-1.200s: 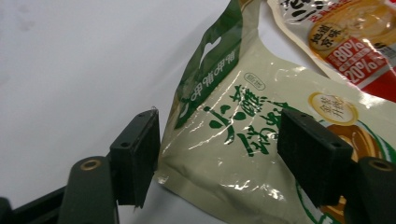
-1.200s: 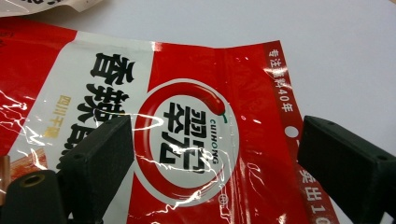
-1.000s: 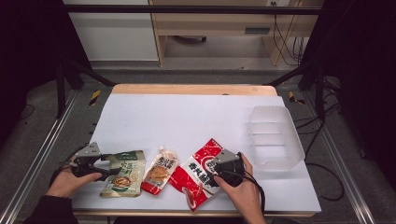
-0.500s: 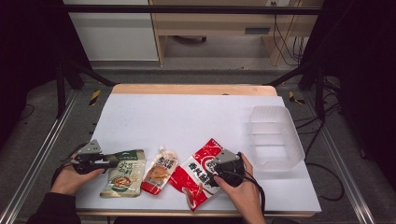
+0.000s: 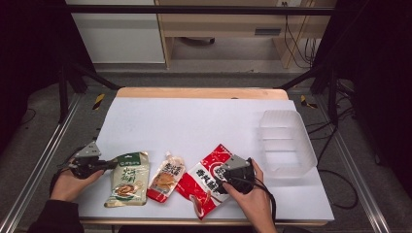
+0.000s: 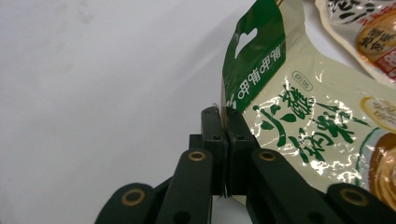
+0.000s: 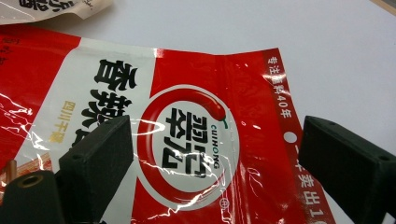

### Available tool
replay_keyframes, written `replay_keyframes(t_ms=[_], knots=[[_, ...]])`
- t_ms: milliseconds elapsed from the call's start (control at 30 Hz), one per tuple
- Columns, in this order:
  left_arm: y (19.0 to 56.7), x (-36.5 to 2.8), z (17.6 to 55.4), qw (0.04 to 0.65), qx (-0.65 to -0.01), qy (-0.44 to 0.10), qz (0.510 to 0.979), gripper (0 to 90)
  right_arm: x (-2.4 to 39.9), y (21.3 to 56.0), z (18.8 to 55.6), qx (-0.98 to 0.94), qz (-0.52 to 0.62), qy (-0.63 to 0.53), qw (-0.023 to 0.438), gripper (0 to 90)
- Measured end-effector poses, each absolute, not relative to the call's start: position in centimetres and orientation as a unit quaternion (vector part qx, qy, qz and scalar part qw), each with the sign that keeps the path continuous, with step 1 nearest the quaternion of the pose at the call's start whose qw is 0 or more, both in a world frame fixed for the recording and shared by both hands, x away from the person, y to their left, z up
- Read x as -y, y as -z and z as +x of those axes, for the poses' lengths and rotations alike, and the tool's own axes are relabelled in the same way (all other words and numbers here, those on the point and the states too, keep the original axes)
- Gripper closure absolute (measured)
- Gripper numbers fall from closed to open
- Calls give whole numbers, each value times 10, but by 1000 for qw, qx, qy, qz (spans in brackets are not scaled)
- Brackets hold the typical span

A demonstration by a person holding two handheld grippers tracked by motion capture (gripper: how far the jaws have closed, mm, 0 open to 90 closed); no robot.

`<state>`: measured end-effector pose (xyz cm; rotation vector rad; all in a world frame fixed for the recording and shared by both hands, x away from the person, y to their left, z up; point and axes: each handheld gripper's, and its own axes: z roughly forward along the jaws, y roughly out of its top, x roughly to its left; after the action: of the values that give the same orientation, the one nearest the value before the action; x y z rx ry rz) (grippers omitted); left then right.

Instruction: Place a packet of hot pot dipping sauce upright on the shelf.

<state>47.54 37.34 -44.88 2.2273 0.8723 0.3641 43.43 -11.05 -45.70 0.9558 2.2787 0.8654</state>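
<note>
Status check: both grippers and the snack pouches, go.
Left gripper has just closed on green pouch edge. Right gripper open over red pouch, no grip. Nothing blocking clear bin.

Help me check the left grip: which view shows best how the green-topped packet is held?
The left gripper view: the left gripper has just closed its jaws on the green-topped packet, pinching its edge. The high view shows the packet whole but the pinch tiny. The right gripper view faces the red packet.
</note>
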Motion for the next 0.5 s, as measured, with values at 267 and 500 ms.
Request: replay_keyframes(t_ms=[267,500], knots=[[406,-372,459,375,-334,-166,849,900,111,457,434,-839,354,-319,261,103],[378,-366,445,391,-308,-170,851,900,113,456,435,-836,357,-323,262,103]])
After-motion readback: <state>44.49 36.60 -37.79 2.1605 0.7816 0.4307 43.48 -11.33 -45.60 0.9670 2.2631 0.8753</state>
